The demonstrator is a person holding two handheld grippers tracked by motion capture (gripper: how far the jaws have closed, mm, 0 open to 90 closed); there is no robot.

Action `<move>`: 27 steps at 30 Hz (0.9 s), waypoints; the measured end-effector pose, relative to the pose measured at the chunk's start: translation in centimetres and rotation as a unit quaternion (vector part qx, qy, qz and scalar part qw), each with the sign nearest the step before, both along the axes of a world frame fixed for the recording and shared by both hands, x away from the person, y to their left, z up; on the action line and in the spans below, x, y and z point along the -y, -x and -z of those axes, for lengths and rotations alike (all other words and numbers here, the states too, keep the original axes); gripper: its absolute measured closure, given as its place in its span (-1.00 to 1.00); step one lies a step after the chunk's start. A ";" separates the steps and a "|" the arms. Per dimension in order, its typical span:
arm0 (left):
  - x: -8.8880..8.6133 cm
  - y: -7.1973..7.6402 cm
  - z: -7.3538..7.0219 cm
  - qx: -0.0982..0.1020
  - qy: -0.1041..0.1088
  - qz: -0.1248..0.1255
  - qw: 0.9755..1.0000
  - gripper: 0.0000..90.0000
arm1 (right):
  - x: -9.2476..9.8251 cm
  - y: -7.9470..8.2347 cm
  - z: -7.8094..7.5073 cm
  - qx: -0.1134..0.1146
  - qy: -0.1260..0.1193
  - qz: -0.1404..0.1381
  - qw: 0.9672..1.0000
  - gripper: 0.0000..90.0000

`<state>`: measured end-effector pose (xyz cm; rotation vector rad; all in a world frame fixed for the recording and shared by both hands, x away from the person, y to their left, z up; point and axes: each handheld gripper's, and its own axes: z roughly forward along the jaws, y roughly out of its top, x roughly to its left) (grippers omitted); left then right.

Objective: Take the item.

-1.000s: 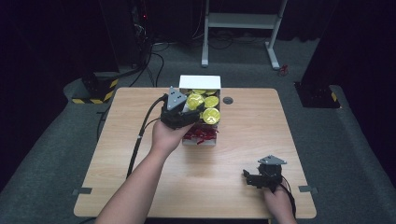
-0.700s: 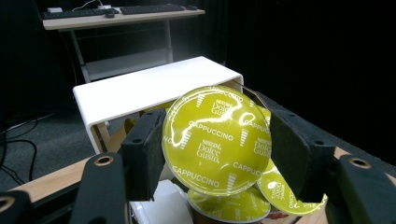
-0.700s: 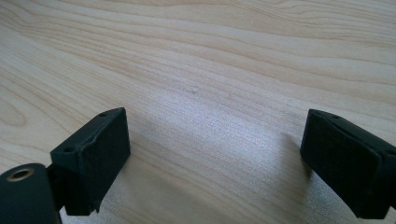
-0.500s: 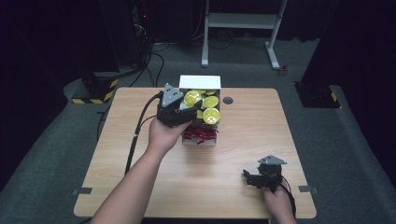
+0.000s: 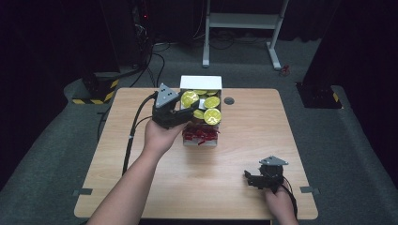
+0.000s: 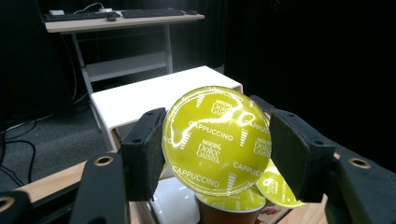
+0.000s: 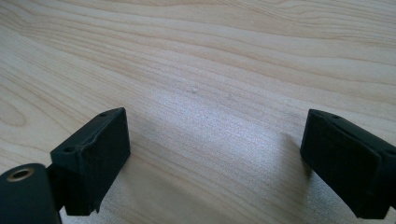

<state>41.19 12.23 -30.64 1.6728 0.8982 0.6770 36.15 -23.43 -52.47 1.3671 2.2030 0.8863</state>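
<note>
A: Start with your wooden table (image 5: 141, 154). What stands on it?

B: Near your far edge, about the middle, a white box (image 5: 201, 83) with its lid up. It holds yellow-green capsules (image 5: 212, 116) at the back and red wrappers (image 5: 199, 133) at the near end. Just right of the box, a small dark round cap (image 5: 229, 101) sits in the tabletop.

A: And your left gripper (image 5: 180, 112)?

B: Your left hand (image 5: 159, 136) holds it at the box's left side, jaws pointing right over the capsules. In the left gripper view, the left gripper (image 6: 215, 154) has its pads against both edges of one capsule (image 6: 217, 140), foil marked "Cappuccino", raised above the others in the box.

A: Your right gripper (image 5: 251, 180)?

B: It is near your right front corner, well apart from the box, in your right hand (image 5: 279, 206). In the right gripper view, the right gripper (image 7: 215, 163) has its jaws spread wide, nothing between them, low over bare wood.
</note>
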 end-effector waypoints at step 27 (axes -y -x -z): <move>-4.1 1.8 -0.6 -0.005 0.002 -0.021 1.000 -0.13 | 0.0 0.0 0.0 0.000 0.000 0.000 1.000 -0.82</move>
